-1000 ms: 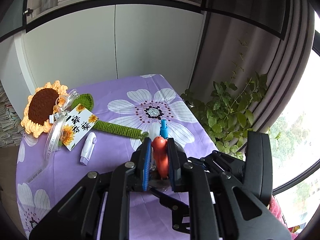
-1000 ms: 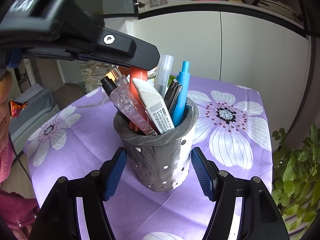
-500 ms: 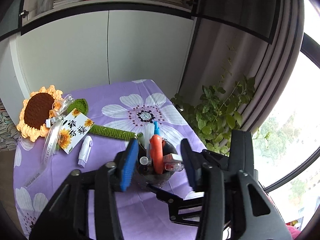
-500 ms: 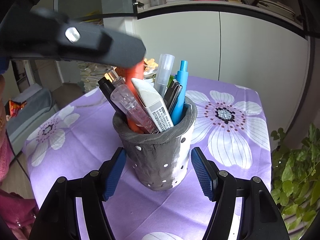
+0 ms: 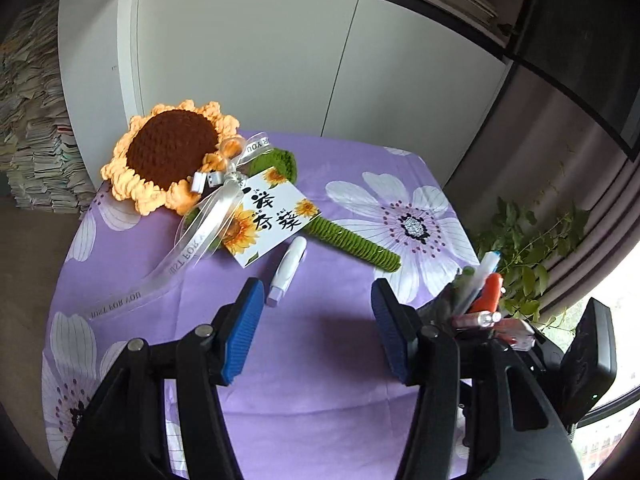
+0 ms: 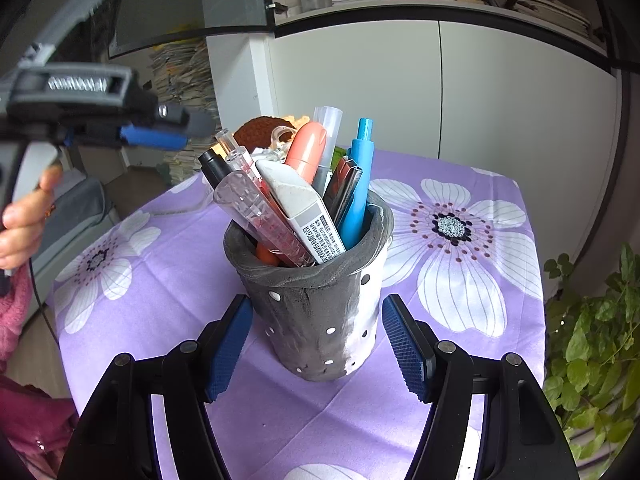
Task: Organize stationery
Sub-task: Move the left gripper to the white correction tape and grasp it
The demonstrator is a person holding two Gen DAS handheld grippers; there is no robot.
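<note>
A grey perforated pen cup (image 6: 320, 312) stands on the purple flowered cloth, full of pens, with an orange pen (image 6: 306, 152), a blue pen (image 6: 360, 184) and a white eraser (image 6: 304, 208) sticking out. My right gripper (image 6: 316, 340) is open with its jaws either side of the cup, not touching it. My left gripper (image 5: 316, 324) is open and empty above the cloth; it also shows at the upper left of the right wrist view (image 6: 160, 132). A white correction tape (image 5: 286, 270) lies on the cloth just beyond the left gripper. The cup (image 5: 480, 304) sits to its right.
A crocheted sunflower (image 5: 172, 156) with a green stem, ribbon and printed card (image 5: 272, 220) lies at the back left of the table. A leafy plant (image 6: 592, 340) stands off the right edge. White cabinets (image 6: 440, 88) stand behind the table.
My left gripper let go of the orange pen in the cup, opened wide and swung left, away from the cup, toward the correction tape. The right gripper has not moved.
</note>
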